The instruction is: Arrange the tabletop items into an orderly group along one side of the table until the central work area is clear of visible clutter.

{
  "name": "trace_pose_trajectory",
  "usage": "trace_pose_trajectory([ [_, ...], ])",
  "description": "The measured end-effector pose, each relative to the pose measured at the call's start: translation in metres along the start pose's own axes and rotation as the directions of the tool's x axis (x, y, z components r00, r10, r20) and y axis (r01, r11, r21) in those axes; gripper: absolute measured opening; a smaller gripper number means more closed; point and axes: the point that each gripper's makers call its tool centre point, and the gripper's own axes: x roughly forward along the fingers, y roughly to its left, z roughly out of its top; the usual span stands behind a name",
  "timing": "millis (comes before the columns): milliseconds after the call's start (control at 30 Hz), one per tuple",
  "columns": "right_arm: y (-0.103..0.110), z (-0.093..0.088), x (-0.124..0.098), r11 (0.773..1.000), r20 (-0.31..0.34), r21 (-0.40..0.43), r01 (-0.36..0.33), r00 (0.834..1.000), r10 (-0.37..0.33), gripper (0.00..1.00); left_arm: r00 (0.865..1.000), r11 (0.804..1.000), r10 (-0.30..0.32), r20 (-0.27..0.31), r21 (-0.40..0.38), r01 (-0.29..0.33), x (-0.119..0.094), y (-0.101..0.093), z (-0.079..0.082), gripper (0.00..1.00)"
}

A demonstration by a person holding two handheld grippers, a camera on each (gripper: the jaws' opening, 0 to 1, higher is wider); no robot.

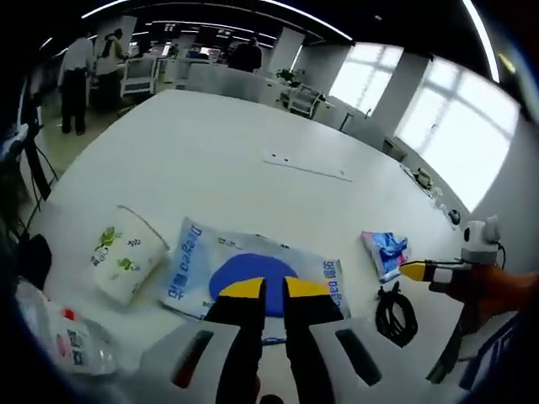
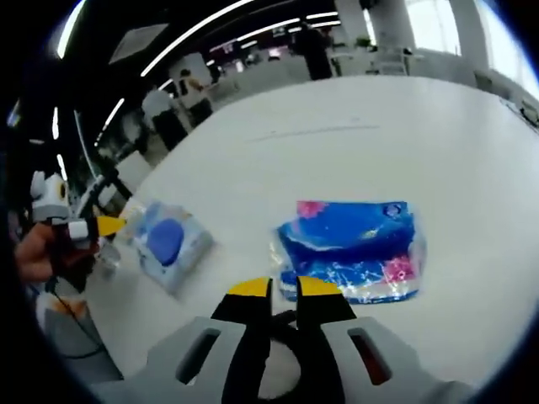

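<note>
A white-and-blue wipes packet (image 1: 253, 273) with a round blue lid lies flat just beyond my left gripper (image 1: 275, 290), whose jaws stand shut with nothing between them. It also lies to the left as the wipes packet (image 2: 168, 244). A blue and pink packet (image 2: 349, 248) lies ahead and right of my right gripper (image 2: 284, 290), which is shut and hovers over a coiled black cable (image 2: 282, 324). The cable (image 1: 396, 313) and the blue and pink packet (image 1: 386, 252) sit at the right. A paper cup (image 1: 126, 252) lies on its side at the left.
The white table (image 1: 253, 143) stretches far ahead, with a flat white strip (image 1: 307, 166) on it. A clear plastic bottle (image 1: 72, 341) sits at the near left edge. The right gripper (image 1: 417, 271) comes in held by a hand (image 1: 497, 290). People stand at the back left.
</note>
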Motion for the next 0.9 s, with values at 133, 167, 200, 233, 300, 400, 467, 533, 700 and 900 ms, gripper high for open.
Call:
trace_pose_trajectory([
  [133, 0.021, -0.011, 0.004, 0.999, -0.026, -0.039, -0.026, 0.999, 0.025, 0.08, 1.000, 0.998, 0.025, -0.002, 0.052, -0.025, -0.009, 0.014, -0.003, 0.04],
  [167, 0.024, -0.013, 0.005, 0.999, -0.029, -0.038, -0.028, 0.999, 0.027, 0.08, 1.000, 0.998, 0.026, -0.001, 0.055, -0.026, -0.010, 0.016, -0.003, 0.05],
  [200, 0.029, -0.017, 0.006, 0.999, -0.033, -0.041, -0.035, 0.999, 0.034, 0.08, 0.999, 0.997, 0.035, 0.001, 0.062, -0.035, -0.012, 0.022, -0.004, 0.05],
  [233, 0.033, -0.019, 0.007, 0.998, -0.035, -0.044, -0.039, 0.999, 0.038, 0.08, 0.999, 0.997, 0.042, 0.002, 0.064, -0.043, -0.013, 0.025, -0.004, 0.05],
  [300, 0.043, -0.025, 0.009, 0.997, -0.047, -0.055, -0.052, 0.998, 0.049, 0.08, 0.999, 0.997, 0.052, 0.005, 0.060, -0.052, -0.017, 0.032, -0.006, 0.05],
  [400, 0.055, -0.032, 0.011, 0.996, -0.057, -0.057, -0.065, 0.996, 0.062, 0.09, 0.997, 0.996, 0.071, 0.010, 0.049, -0.071, -0.019, 0.043, -0.008, 0.05],
  [467, 0.061, -0.034, 0.013, 0.996, -0.060, -0.055, -0.071, 0.996, 0.067, 0.09, 0.997, 0.996, 0.079, 0.009, 0.046, -0.079, -0.020, 0.048, -0.011, 0.05],
  [533, 0.067, -0.037, 0.014, 0.996, -0.062, -0.054, -0.076, 0.995, 0.073, 0.09, 0.996, 0.995, 0.089, 0.007, 0.042, -0.090, -0.021, 0.053, -0.014, 0.05],
  [700, 0.080, -0.041, 0.017, 0.995, -0.066, -0.048, -0.090, 0.994, 0.087, 0.10, 0.994, 0.993, 0.112, -0.005, 0.030, -0.111, -0.020, 0.063, -0.023, 0.05],
  [900, 0.092, -0.044, 0.019, 0.994, -0.068, -0.035, -0.103, 0.993, 0.100, 0.11, 0.990, 0.990, 0.140, -0.019, 0.002, -0.140, -0.018, 0.070, -0.032, 0.07],
])
